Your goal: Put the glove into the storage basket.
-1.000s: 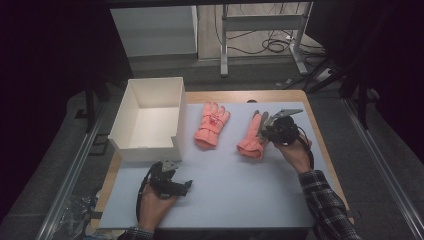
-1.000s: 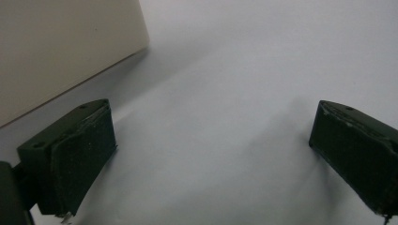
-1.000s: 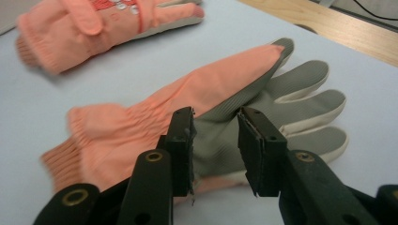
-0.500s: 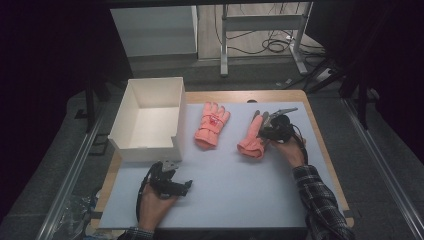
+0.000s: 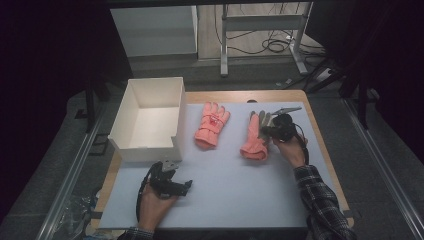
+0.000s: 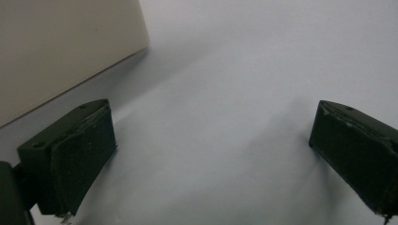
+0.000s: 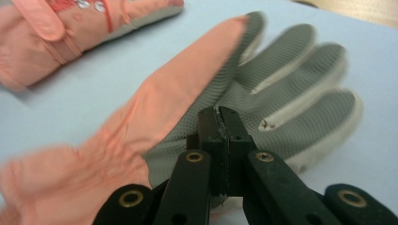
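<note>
Two salmon-pink gloves lie on a pale blue mat (image 5: 235, 195). The left glove (image 5: 211, 125) (image 7: 70, 33) lies back up. The right glove (image 5: 252, 141) (image 7: 155, 98) lies with its grey palm up. My right gripper (image 5: 263, 131) (image 7: 220, 112) is shut, its tips resting on that grey palm near the thumb; I see no fabric between the jaws. My left gripper (image 5: 188, 185) (image 6: 211, 154) lies low on the mat near the front left, jaws wide open with nothing between them.
A white open box (image 5: 145, 148) (image 6: 61, 47) stands at the mat's left side, just beyond my left gripper. The wooden table edge (image 5: 320, 130) borders the mat on the right. Table legs and cables lie on the floor beyond.
The right hand and gripper shifted slightly toward the right glove's palm. The left gripper and both gloves have stayed put.
</note>
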Demonstrator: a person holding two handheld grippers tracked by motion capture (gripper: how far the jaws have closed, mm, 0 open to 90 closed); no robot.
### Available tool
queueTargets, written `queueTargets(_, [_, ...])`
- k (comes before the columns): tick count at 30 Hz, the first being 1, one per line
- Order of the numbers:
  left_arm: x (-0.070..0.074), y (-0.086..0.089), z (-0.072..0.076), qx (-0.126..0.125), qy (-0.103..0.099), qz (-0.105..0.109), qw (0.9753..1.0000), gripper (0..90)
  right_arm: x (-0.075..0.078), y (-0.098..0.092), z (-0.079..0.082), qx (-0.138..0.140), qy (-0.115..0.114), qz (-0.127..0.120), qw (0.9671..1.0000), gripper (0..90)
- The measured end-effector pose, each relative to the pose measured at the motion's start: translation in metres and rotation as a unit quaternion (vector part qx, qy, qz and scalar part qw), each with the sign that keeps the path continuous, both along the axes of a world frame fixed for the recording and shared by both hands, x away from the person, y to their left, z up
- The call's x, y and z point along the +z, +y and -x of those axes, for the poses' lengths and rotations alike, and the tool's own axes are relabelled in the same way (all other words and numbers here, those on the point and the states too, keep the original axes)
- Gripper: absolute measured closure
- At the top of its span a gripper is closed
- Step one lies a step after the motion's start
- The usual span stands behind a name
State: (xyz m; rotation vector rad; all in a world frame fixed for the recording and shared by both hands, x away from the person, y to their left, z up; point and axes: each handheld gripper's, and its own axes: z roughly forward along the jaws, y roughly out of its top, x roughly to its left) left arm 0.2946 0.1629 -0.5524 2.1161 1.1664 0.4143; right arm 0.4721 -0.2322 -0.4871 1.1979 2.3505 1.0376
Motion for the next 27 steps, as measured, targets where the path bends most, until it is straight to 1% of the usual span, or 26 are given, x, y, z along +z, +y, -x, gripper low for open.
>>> queueTargets(1, [0.000, 0.000, 0.000, 0.000, 0.000, 0.000, 1.0000, 0.6, 0.005, 0.000, 0.003, 0.003, -0.002, -0.006, 1.0000, 89.2])
queueTargets(3, [0.000, 0.000, 0.000, 0.000, 0.000, 0.000, 1.0000, 0.6, 0.007, 0.000, 0.004, 0.003, -0.002, -0.010, 0.9999, 89.2])
queueTargets(6, [0.000, 0.000, 0.000, 0.000, 0.000, 0.000, 1.0000, 0.6, 0.015, 0.001, 0.009, 0.010, -0.004, -0.014, 0.9998, 89.2])
queueTargets(7, [0.000, 0.000, 0.000, 0.000, 0.000, 0.000, 1.0000, 0.6, 0.020, 0.002, 0.013, 0.013, -0.006, -0.021, 0.9997, 89.2])
queueTargets(8, [0.000, 0.000, 0.000, 0.000, 0.000, 0.000, 1.0000, 0.6, 0.020, 0.002, 0.013, 0.013, -0.006, -0.021, 0.9997, 89.2])
queueTargets(9, [0.000, 0.000, 0.000, 0.000, 0.000, 0.000, 1.0000, 0.6, 0.025, 0.003, 0.017, 0.017, -0.005, -0.030, 0.9994, 89.2])
queueTargets(12, [0.000, 0.000, 0.000, 0.000, 0.000, 0.000, 1.0000, 0.6, 0.031, 0.005, 0.024, 0.022, -0.004, -0.042, 0.9988, 89.2])
queueTargets(13, [0.000, 0.000, 0.000, 0.000, 0.000, 0.000, 1.0000, 0.6, 0.031, 0.005, 0.024, 0.022, -0.004, -0.042, 0.9988, 89.2])
queueTargets(14, [0.000, 0.000, 0.000, -0.001, 0.000, -0.001, 1.0000, 0.6, 0.036, 0.006, 0.030, 0.027, -0.006, -0.050, 0.9984, 89.2])
queueTargets(16, [0.000, 0.000, 0.000, -0.001, 0.000, -0.001, 1.0000, 0.6, 0.037, 0.007, 0.033, 0.028, -0.006, -0.053, 0.9982, 89.2])
queueTargets(19, [0.000, 0.000, 0.000, 0.000, 0.000, -0.001, 1.0000, 0.6, 0.042, 0.011, 0.046, 0.039, -0.007, -0.065, 0.9971, 89.2])
queueTargets(20, [0.000, 0.000, 0.000, 0.000, 0.000, -0.001, 1.0000, 0.6, 0.044, 0.015, 0.055, 0.046, -0.005, -0.068, 0.9966, 89.1])
queueTargets(21, [0.000, 0.000, 0.000, 0.000, 0.000, -0.001, 1.0000, 0.5, 0.044, 0.015, 0.055, 0.046, -0.005, -0.068, 0.9966, 89.1])
queueTargets(22, [0.000, 0.000, 0.000, 0.000, 0.000, -0.001, 1.0000, 0.5, 0.044, 0.017, 0.060, 0.050, -0.004, -0.070, 0.9963, 89.2])
queueTargets(23, [0.000, 0.000, 0.000, -0.001, 0.001, -0.001, 1.0000, 0.6, 0.043, 0.020, 0.070, 0.059, -0.002, -0.073, 0.9956, 89.2])
queueTargets(24, [0.000, 0.000, 0.000, -0.001, 0.001, -0.001, 1.0000, 0.6, 0.043, 0.020, 0.070, 0.059, -0.002, -0.073, 0.9956, 89.2])
queueTargets(25, [0.000, 0.000, 0.000, -0.001, 0.000, -0.002, 1.0000, 0.6, 0.040, 0.025, 0.080, 0.064, 0.003, -0.079, 0.9948, 89.2])
queueTargets(26, [0.000, 0.000, 0.000, -0.001, 0.000, -0.002, 1.0000, 0.6, 0.040, 0.025, 0.080, 0.064, 0.003, -0.079, 0.9948, 89.2])
queueTargets(27, [0.000, 0.000, 0.000, -0.001, 0.000, -0.002, 1.0000, 0.6, 0.039, 0.026, 0.084, 0.069, 0.005, -0.082, 0.9943, 89.1])
